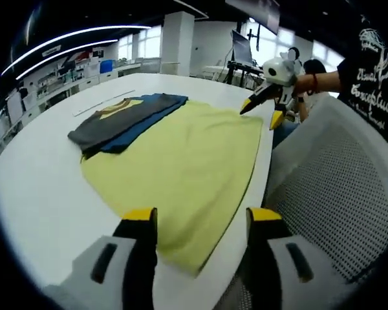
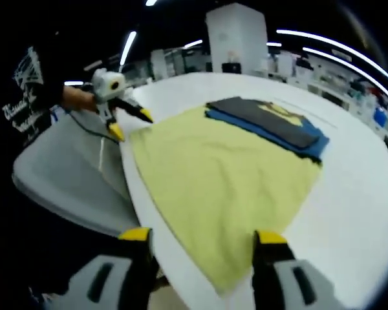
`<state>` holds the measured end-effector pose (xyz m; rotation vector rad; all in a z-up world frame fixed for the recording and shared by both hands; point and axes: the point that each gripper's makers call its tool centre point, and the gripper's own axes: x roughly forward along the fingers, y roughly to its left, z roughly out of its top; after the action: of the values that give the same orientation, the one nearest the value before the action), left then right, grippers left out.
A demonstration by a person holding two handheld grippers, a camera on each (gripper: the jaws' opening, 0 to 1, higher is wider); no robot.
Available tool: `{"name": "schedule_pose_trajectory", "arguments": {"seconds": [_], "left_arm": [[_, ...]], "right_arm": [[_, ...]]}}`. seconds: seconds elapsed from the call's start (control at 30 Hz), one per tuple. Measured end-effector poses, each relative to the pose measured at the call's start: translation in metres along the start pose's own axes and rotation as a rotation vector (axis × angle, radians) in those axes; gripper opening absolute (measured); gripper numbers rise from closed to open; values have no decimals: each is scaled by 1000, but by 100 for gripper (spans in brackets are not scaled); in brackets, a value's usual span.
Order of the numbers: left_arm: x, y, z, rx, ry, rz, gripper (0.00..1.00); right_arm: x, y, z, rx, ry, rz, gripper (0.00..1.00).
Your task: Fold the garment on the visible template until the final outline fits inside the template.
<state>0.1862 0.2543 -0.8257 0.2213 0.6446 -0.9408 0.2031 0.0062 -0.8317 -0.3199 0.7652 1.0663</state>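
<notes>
Two grippers hover at the near edge of a white desk (image 1: 45, 194), both with fingers spread wide and holding nothing. In the left gripper view, the left gripper (image 1: 200, 223) faces the hem of a yellow garment (image 1: 181, 161) lying flat, its grey and blue upper part (image 1: 123, 119) folded at the far left. The right gripper (image 1: 262, 110) hangs open beside the garment's right edge. A mesh chair (image 1: 330, 187) stands at right.

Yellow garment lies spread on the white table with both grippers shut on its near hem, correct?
Not quite. The yellow garment does lie spread on the white table, but in the left gripper view and right gripper view the left gripper and right gripper are open, holding nothing.
</notes>
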Motion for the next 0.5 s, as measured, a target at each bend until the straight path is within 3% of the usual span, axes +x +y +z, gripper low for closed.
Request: {"name": "schedule_pose_trajectory", "arguments": {"seconds": [0.23, 0.5], "left_arm": [[-1, -9, -6, -16, 31, -13, 37], [-2, -6, -12, -4, 69, -4, 35]], "right_arm": [[-4, -3, -2, -2, -12, -7, 42], [-7, -5, -18, -37, 43, -16, 40]]}}
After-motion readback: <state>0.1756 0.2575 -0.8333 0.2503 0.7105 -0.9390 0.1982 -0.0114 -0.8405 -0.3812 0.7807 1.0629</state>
